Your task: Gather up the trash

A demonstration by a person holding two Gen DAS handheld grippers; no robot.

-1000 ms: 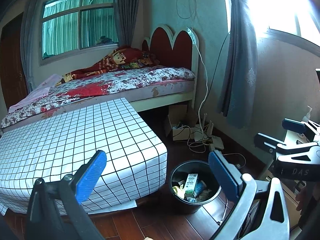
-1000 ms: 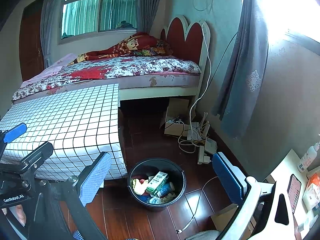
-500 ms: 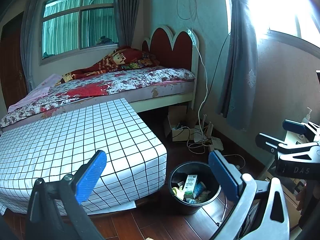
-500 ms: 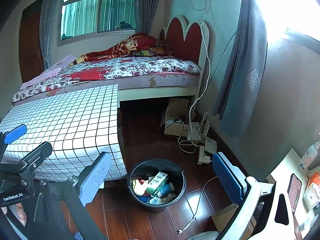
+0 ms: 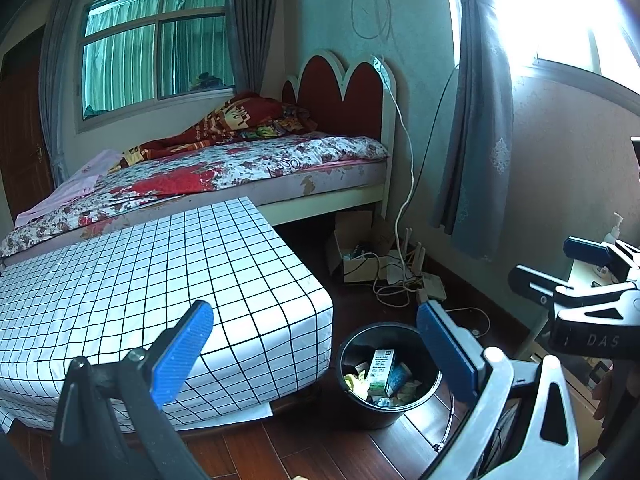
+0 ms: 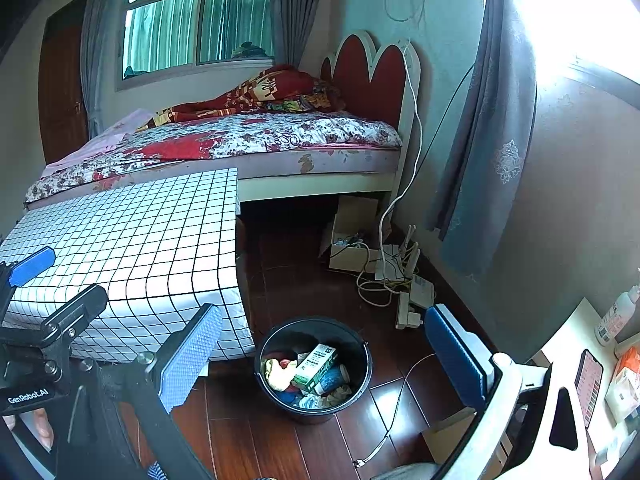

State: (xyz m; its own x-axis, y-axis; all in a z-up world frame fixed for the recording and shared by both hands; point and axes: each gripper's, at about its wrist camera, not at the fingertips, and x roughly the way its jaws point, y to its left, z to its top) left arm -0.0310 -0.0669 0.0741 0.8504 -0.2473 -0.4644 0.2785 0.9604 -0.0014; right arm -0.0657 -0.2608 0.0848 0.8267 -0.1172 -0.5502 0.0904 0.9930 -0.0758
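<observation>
Right wrist view: left gripper (image 6: 30,280) body reads "GenRobot.AI".

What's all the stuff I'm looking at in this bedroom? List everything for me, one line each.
Round plastic trash bucket: one, black, on the wooden floor beside the checked mattress.
Small carton: one, white and green, lying on top of the trash in the bucket.
Grid-pattern mattress: one, white with black lines, low, in front of the bed.
Floral-sheeted bed: one, red and white, under the window, with a red scalloped headboard.
Open cardboard box: one, brown, on the floor by the bed's foot.
Tangle of cables: white, by the wall.
Curtain: grey-blue, at the bright window.
Left gripper: blue pads, open, empty.
Right gripper: blue pads, open, empty.
</observation>
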